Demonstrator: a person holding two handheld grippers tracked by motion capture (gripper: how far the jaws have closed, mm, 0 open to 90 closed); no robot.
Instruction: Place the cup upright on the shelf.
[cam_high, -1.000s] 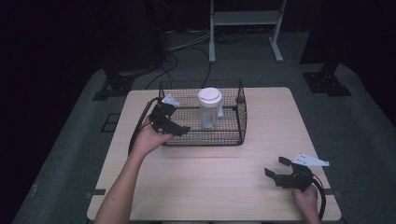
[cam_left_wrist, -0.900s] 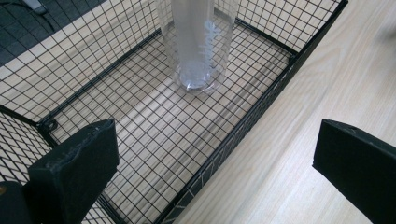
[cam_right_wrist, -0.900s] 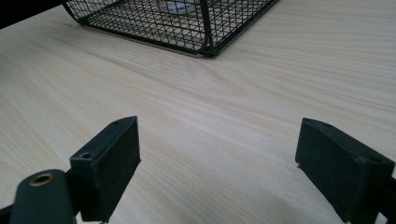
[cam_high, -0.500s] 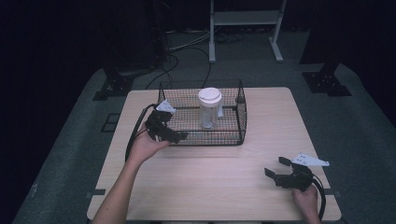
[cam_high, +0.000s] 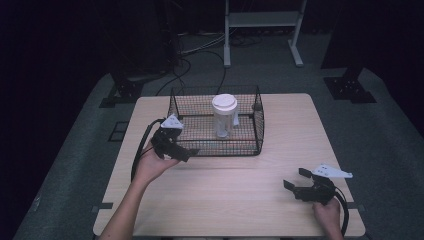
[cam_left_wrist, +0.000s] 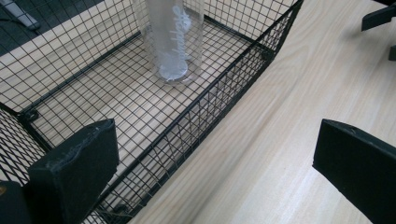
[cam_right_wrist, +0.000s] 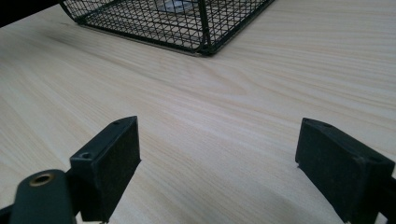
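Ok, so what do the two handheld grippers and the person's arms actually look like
Both grippers are black. The left gripper and the right gripper each carry a pale grey three-cornered plate on top and trail a black cable. Their fingers are chunky, flat-faced black blocks; one arm of the right gripper ends in a small brass-coloured eyelet. The forearms are bare, with no sleeves in view.

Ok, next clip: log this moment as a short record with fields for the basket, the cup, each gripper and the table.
basket: black wire basket on the far half of the table, open top
cup: clear cup with a white lid, upright inside the basket
left gripper: left gripper open, at the basket's near left corner, one jaw over the basket's wall, holding nothing
right gripper: right gripper open, low over the near right of the table, apart from the basket
table: light wooden table
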